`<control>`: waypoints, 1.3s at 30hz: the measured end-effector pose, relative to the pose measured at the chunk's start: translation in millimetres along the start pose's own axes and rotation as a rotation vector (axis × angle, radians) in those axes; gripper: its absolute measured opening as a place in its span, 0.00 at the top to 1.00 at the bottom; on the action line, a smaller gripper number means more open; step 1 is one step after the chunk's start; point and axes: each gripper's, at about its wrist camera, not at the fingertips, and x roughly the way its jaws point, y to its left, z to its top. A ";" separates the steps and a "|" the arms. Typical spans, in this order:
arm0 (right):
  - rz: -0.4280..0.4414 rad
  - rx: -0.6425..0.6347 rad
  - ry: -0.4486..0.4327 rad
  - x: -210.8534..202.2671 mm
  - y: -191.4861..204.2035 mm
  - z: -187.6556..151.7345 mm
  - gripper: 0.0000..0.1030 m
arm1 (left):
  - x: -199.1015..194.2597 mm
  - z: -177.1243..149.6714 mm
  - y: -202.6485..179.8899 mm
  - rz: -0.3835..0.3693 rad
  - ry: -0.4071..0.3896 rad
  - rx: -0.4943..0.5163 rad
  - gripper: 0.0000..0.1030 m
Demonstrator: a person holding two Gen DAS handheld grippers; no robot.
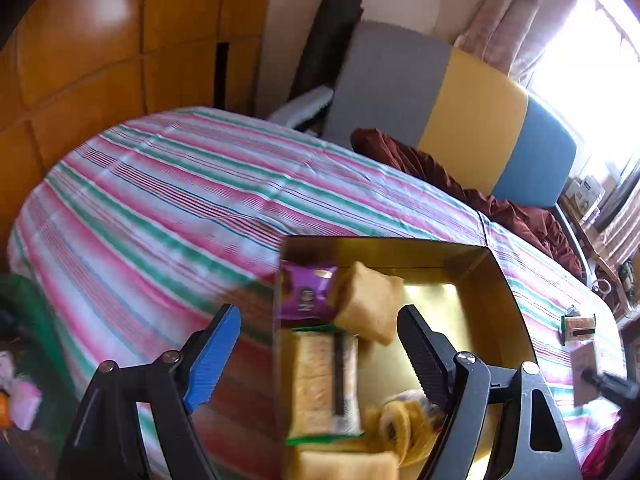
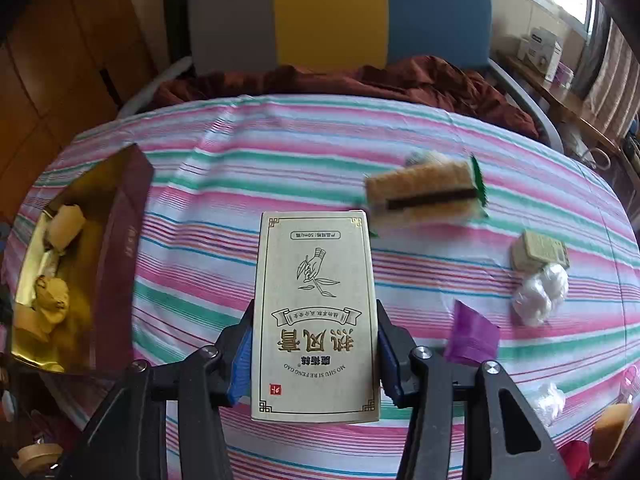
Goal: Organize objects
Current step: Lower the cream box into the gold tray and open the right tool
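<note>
Gold-lined box [image 1: 472,272] collects snacks; left gripper [image 1: 320,344] gapes empty above it, while right gripper [image 2: 314,354] clamps a cream carton [image 2: 316,312], box at nine o'clock.

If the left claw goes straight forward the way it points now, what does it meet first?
Most likely the gold tray: the open left claw points down into it, toward the green-edged cracker packet and the tan pastry. Depth is unclear, so which comes first is uncertain.
</note>
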 end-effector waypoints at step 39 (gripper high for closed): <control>0.427 -0.181 0.056 43.0 253.3 23.8 0.14 | -41.6 -48.5 14.8 0.017 -0.061 0.050 0.18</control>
